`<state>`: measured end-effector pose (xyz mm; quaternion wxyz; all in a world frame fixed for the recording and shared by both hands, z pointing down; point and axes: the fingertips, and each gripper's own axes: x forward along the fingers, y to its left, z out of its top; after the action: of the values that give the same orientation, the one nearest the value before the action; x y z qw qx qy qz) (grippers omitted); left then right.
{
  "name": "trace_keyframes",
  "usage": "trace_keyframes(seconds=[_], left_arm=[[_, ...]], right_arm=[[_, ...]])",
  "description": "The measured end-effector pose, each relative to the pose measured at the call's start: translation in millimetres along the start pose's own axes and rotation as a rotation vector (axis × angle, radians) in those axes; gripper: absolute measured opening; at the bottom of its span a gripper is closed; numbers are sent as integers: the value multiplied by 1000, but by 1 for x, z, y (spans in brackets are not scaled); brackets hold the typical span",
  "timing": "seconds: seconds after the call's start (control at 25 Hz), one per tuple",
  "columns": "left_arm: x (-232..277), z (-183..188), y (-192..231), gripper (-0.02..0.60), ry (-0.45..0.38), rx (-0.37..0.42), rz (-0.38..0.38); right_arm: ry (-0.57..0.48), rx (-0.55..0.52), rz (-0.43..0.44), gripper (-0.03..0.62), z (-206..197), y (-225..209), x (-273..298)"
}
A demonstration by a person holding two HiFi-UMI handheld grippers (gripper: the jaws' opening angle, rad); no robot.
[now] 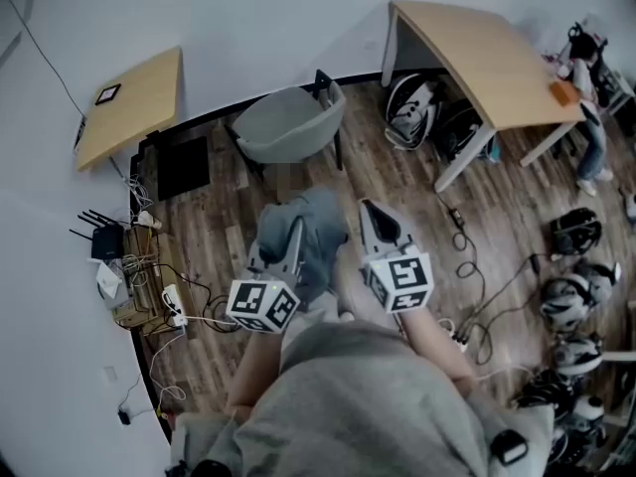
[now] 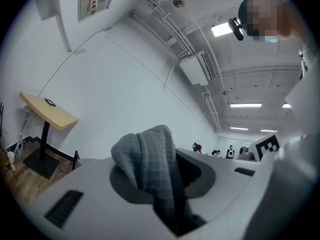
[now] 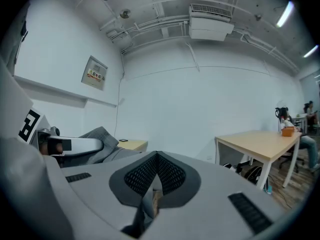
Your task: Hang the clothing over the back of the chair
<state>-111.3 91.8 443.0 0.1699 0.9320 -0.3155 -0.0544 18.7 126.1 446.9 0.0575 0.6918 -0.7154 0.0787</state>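
In the head view a grey waffle-knit piece of clothing (image 1: 316,235) hangs bunched from my left gripper (image 1: 296,229), held up in front of me. The left gripper view shows the same cloth (image 2: 150,156) pinched between the jaws and standing up in a fold above them. My right gripper (image 1: 374,214) is beside the cloth on its right, apart from it, its dark ribbed pads (image 3: 142,176) closed together on nothing. The grey shell chair (image 1: 286,125) stands on the wood floor ahead, beyond both grippers.
A light wooden table (image 1: 477,48) stands at the back right with bags beneath it, a smaller one (image 1: 134,102) at the back left. A router and tangled cables (image 1: 139,276) lie at the left wall. Helmets (image 1: 571,296) and cords litter the floor at right. A person (image 1: 588,78) sits far right.
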Motion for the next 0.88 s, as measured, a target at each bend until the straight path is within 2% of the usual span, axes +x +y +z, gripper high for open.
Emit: trace_keyframes(seconds=[0.44,0.68,0.88], left_arm=[[21,16,19,94,-34,1,27],[44,21,37,94,-32,-19,38],[67,23,49,94,-18,-19,16]], right_arm=[[-7,4,9,-2,4,-3,18],[-9,-3,19,-2,12,-10,48],[21,-7,24,-2,20,-14,77]])
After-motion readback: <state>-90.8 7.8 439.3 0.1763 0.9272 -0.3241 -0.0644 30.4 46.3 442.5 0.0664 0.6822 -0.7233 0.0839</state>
